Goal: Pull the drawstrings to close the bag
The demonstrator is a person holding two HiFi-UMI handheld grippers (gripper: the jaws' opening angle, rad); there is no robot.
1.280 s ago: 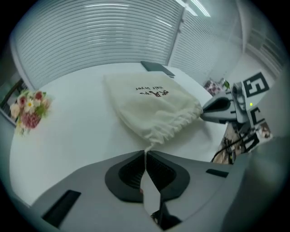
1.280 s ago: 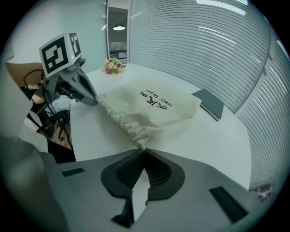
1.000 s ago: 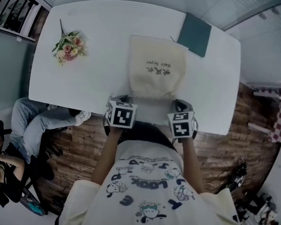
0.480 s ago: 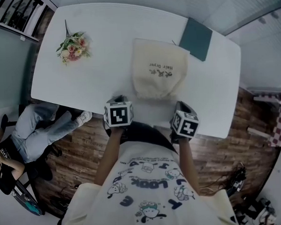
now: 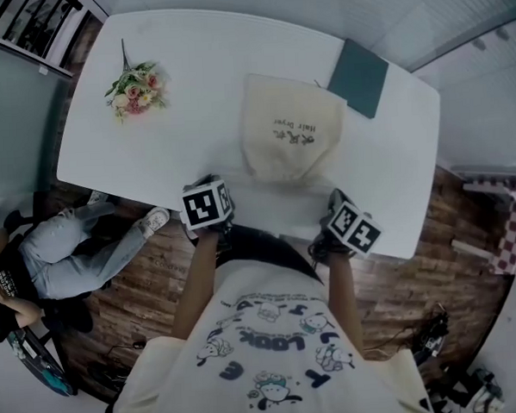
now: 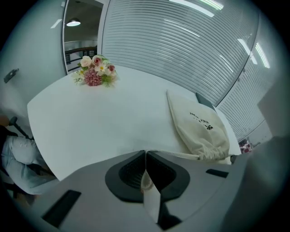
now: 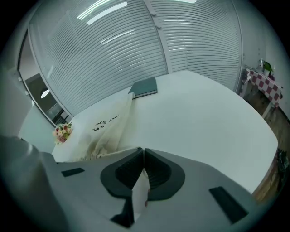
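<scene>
Counter [image 5: 202, 118]: white, with rounded corners, standing over a wooden floor [image 5: 158, 267].
Bag [image 5: 291, 139]: cream cloth with dark print, lying flat toward the right half of the counter. Its mouth is gathered into folds and faces the near edge.
Drawstring [image 6: 181, 155]: a thin pale cord that runs from the gathered mouth along the counter's near edge to the jaw tips in the left gripper view. A like cord leads to the jaw tips in the right gripper view.
Left hand-held gripper [image 6: 145, 153]: at the near edge, to the left of the bag's mouth. Its jaws are pressed together on the drawstring end.
Right hand-held gripper [image 7: 143, 150]: at the near edge, to the right of the bag's mouth. Its jaws are closed tight on the other drawstring end.
Spacing: in the head view the two marker cubes stand well apart, with the bag's mouth between them and a little farther in.
Bouquet [image 5: 135, 87]: pink and white flowers, lying at the counter's far left, well apart from the bag.
Notebook [image 5: 358, 65]: dark green, lying flat just beside the bag's far right corner.
Seated person [image 5: 45, 260]: at the left of the counter, with legs in light trousers showing.
</scene>
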